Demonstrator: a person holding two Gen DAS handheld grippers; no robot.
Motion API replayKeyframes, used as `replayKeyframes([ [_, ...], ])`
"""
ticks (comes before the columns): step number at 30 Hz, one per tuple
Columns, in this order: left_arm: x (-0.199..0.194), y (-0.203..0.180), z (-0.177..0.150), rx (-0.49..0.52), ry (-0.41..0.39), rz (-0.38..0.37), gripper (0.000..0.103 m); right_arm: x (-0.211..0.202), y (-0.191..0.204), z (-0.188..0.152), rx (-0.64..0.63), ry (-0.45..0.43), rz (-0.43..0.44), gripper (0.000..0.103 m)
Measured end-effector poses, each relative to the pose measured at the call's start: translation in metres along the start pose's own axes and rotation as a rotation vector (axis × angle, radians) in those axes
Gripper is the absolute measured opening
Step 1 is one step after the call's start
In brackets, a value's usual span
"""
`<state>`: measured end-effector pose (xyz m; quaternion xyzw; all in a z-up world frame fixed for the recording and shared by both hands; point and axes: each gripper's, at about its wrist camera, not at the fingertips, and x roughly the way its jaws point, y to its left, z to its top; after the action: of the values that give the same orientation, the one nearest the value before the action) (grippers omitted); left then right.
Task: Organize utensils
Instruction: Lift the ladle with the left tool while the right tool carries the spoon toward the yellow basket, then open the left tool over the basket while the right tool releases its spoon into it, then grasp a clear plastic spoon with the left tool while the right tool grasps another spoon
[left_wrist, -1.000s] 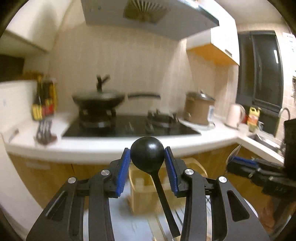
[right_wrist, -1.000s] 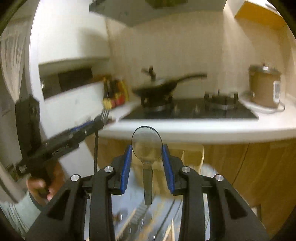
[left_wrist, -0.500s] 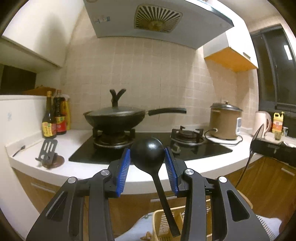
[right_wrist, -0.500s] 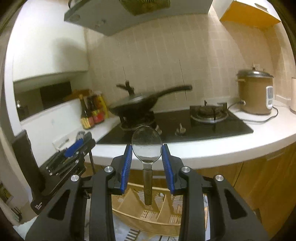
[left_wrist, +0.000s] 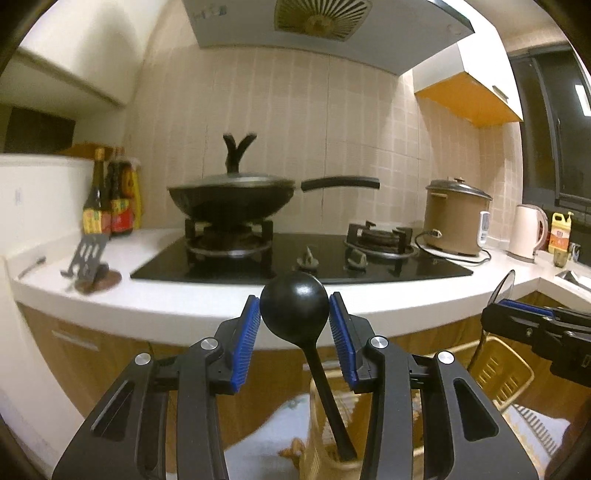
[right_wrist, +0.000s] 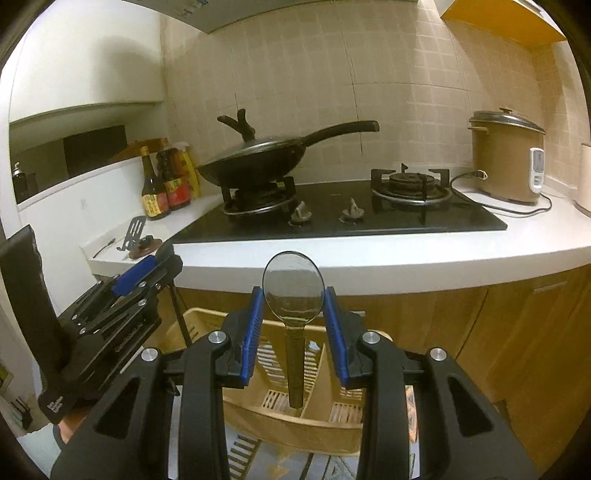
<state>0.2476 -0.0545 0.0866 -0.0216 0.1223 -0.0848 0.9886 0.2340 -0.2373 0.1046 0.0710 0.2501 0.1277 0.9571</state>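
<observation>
both views have dropped; left gripper (left_wrist: 294, 332) clamps black ladle (left_wrist: 294, 308).

Warm, dim indoor light from overhead. Strong fisheye bending and dark vignetting at edges. Glare on the white stone desk (right_wrist: 406, 254); slight motion blur on the lidded black wok (left_wrist: 231, 197).

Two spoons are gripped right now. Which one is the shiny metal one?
The metal spoon in the right gripper: mirror-like bowl, dark handle. The left gripper holds the matte black spoon.
</observation>
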Motion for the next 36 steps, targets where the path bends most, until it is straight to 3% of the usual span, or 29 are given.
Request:
replayKeyframes([
  [3, -0.005, 0.002, -0.005, -0.005, 0.016, -0.012, 0.039, -0.002, 0.0, -0.004, -0.003, 0.01, -0.007, 0.03],
  [5, -0.011, 0.003, -0.004, -0.005, 0.024, -0.021, 0.045, -0.005, 0.001, -0.005, 0.0, 0.023, 0.002, 0.03],
  [9, -0.028, 0.008, 0.0, -0.017, 0.055, -0.06, 0.045, -0.014, 0.004, -0.007, 0.003, 0.054, 0.014, 0.031],
  [13, -0.049, 0.021, 0.002, -0.065, 0.112, -0.114, 0.048, -0.03, 0.005, -0.013, 0.006, 0.08, 0.017, 0.057],
  [16, -0.067, 0.032, 0.002, -0.096, 0.163, -0.146, 0.049, -0.045, 0.006, -0.018, -0.002, 0.11, 0.013, 0.057],
  [19, -0.074, 0.035, -0.001, -0.113, 0.252, -0.186, 0.049, -0.056, 0.007, -0.028, 0.003, 0.207, 0.0, 0.057],
  [23, -0.075, 0.032, -0.013, -0.122, 0.429, -0.279, 0.049, -0.059, 0.005, -0.049, 0.03, 0.389, 0.042, 0.057],
  [28, -0.063, 0.018, -0.049, -0.135, 0.656, -0.386, 0.049, -0.053, 0.006, -0.09, 0.058, 0.602, 0.094, 0.057],
  [36, -0.031, 0.0, -0.106, -0.15, 0.849, -0.431, 0.047, -0.035, 0.004, -0.132, 0.085, 0.73, 0.125, 0.056],
])
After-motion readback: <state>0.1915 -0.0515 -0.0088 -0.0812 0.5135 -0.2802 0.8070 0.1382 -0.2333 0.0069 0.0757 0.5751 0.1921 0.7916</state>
